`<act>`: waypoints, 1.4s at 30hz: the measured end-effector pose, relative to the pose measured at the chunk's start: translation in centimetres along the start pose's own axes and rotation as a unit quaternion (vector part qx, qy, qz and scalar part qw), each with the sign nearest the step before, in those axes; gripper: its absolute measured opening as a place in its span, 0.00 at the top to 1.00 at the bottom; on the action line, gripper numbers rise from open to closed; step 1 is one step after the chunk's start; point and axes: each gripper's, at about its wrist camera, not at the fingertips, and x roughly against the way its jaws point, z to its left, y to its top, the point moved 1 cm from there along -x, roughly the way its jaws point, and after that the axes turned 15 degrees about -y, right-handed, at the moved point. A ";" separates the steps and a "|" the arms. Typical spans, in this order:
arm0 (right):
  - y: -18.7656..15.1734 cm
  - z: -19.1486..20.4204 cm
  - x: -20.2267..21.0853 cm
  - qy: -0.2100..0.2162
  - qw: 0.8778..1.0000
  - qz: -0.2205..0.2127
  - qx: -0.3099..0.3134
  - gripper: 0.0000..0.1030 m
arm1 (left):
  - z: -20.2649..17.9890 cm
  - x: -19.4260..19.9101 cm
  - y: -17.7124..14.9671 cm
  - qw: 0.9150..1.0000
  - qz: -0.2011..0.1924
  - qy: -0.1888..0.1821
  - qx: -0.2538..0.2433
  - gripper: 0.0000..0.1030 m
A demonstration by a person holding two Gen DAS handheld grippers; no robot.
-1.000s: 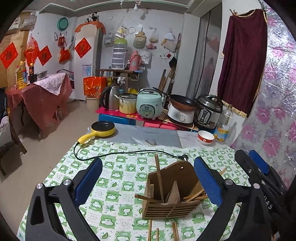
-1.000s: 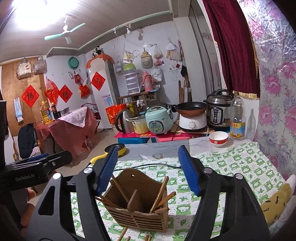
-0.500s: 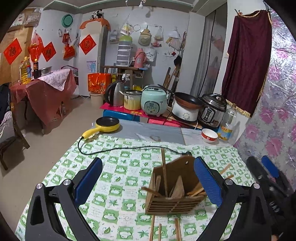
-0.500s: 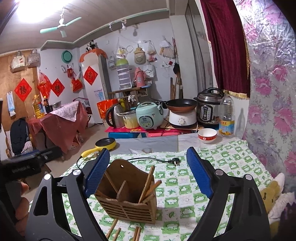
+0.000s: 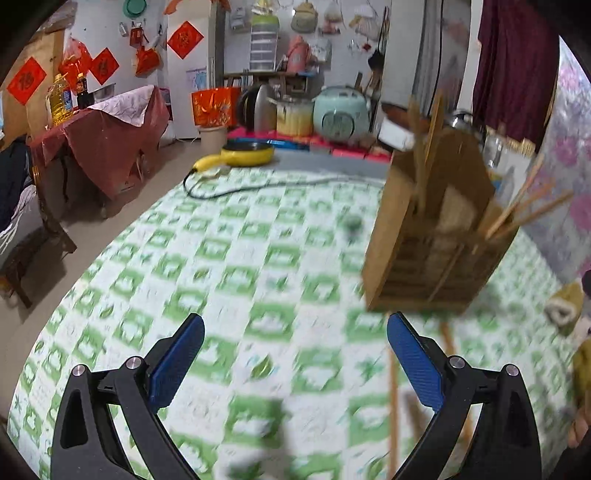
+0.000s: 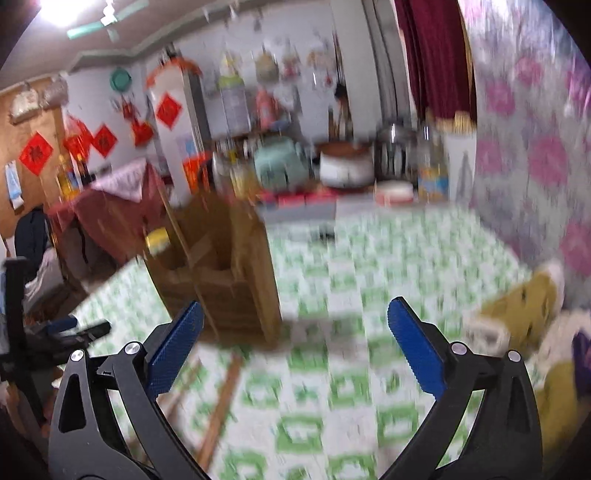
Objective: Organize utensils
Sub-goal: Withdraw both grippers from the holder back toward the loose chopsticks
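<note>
Both views are blurred. The worktop (image 5: 258, 258) carries a green-and-white checked cloth. On it stands the wooden utensil holder (image 5: 432, 236), upright, with chopsticks (image 5: 524, 214) leaning out of its compartments; which compartment each stick sits in I cannot tell. More chopsticks (image 5: 393, 398) lie loose on the cloth in front of the holder.

My left gripper (image 5: 295, 365) stands wide, nothing between its blue pads (image 5: 177, 362); the holder is ahead and to its right, apart from it. My right gripper (image 6: 295, 350) also stands wide: its jaws have just been opening, with nothing between them. In the right wrist view the utensil holder (image 6: 221, 273) lies ahead and to the left, just beyond the left pad (image 6: 177, 347), and a loose chopstick (image 6: 221, 398) lies on the cloth between the fingers.

At the far edge of the worktop sit a yellow frying pan (image 5: 251, 153) and a black cord (image 5: 236, 188). Beyond, on low stands along the wall, are a pale green rice cooker (image 5: 341, 114), a kettle (image 5: 255, 107) and a pot (image 5: 293, 116). A table draped in red cloth (image 5: 110, 136) stands at left with an oil bottle (image 5: 59, 99) on it. Red paper squares (image 5: 184, 38) hang on the wall, a dark red curtain (image 5: 513, 62) at right, and a ceiling fan (image 6: 107, 22) overhead. A yellow soft toy (image 6: 524, 302) lies at the worktop's right edge.
</note>
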 end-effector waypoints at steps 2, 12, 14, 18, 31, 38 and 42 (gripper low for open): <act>-1.2 -0.6 -0.9 0.018 0.999 0.033 -0.006 0.06 | 0.2 -0.1 -1.2 1.000 0.017 0.010 -0.010 0.06; -5.4 0.6 -1.3 -0.001 0.996 0.068 0.062 0.06 | -2.7 -0.4 -6.7 0.988 0.099 -0.063 -0.104 0.06; -5.4 0.7 -1.2 -0.003 0.995 0.067 0.070 0.06 | -3.4 -0.5 -7.3 0.984 0.110 -0.076 -0.119 0.06; -5.6 0.8 -1.2 -0.005 0.995 0.066 0.076 0.06 | -4.4 -1.3 -8.4 0.977 0.136 -0.077 -0.145 0.06; -10.4 4.6 1.4 0.082 0.965 0.088 0.233 0.06 | -2.8 -3.0 -8.3 0.976 0.175 -0.073 -0.104 0.04; -12.0 5.3 2.6 0.101 0.950 0.099 0.277 0.06 | -2.9 -3.1 -8.3 0.976 0.175 -0.073 -0.104 0.04; -12.4 5.5 2.6 0.105 0.947 0.106 0.285 0.06 | -2.8 -3.1 -8.4 0.976 0.175 -0.073 -0.104 0.04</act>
